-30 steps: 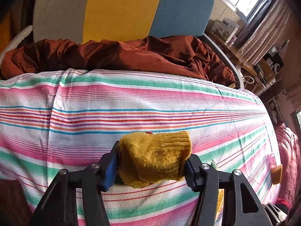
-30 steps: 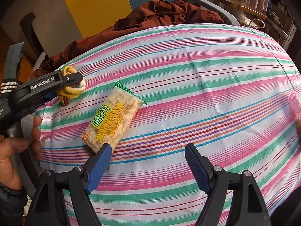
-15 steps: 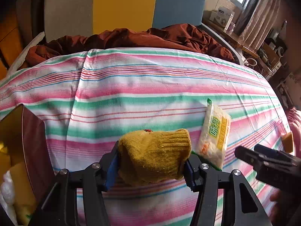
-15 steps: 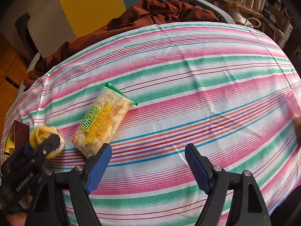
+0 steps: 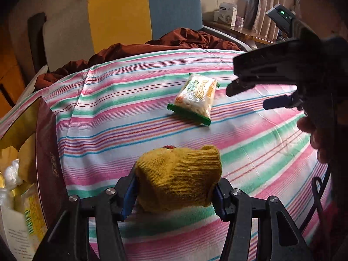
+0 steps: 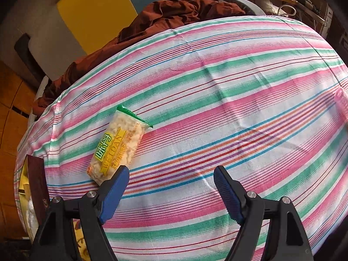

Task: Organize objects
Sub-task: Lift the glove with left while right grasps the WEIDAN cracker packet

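Note:
My left gripper (image 5: 174,192) is shut on a mustard-yellow knitted sock (image 5: 180,176) and holds it above the striped bedsheet (image 5: 130,113). A clear snack packet with green ends (image 5: 194,96) lies on the sheet beyond it; it also shows in the right wrist view (image 6: 118,146). My right gripper (image 6: 170,187) is open and empty, its left finger just over the packet's near end. From the left wrist view it (image 5: 256,93) hovers right of the packet. An open dark-red box (image 5: 46,163) holding packets stands at the left.
A rumpled brown blanket (image 5: 180,40) lies at the head of the bed below a grey, yellow and blue headboard (image 5: 130,17). The box (image 6: 37,187) sits at the bed's left edge. A shelf with boxes (image 5: 226,14) and curtains are at the back right.
My left gripper has swung left and back with the sock, bringing the box and the right gripper into view. The right gripper has barely moved and stays open by the packet.

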`<state>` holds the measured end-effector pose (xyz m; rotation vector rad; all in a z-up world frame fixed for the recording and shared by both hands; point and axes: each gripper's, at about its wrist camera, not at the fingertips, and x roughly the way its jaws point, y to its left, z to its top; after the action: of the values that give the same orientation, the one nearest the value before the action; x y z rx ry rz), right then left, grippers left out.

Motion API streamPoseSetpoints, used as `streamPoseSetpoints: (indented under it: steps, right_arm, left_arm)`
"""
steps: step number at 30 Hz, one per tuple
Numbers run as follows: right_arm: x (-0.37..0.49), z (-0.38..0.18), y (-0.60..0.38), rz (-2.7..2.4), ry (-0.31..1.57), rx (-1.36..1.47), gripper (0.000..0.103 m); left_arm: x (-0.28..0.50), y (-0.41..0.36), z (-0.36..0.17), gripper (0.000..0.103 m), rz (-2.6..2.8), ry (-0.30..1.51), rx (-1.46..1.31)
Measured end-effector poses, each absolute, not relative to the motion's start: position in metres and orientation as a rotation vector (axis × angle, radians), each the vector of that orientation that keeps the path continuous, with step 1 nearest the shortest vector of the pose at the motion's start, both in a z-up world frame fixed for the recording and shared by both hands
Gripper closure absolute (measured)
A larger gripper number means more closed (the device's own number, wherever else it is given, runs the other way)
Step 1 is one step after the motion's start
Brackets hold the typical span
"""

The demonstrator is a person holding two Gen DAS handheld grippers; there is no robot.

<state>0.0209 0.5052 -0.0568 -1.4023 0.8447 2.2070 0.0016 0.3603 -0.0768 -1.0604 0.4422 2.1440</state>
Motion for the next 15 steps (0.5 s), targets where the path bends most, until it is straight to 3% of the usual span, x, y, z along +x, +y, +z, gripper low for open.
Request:
streamPoseSetpoints:
  steps: [2,15]
  right_arm:
    - [0.020,-0.054,0.500,2.241,0.843,-1.415,0.028]
    - [-0.012,-0.065,0.477,2.300,0.761,-1.579,0.024]
  left_arm:
    - [0.008,0.357,-0.081,0.045,2.152,0.463,-1.031]
    - [0.007,0.353,-0.088,0.044,2.149,0.409,-0.981]
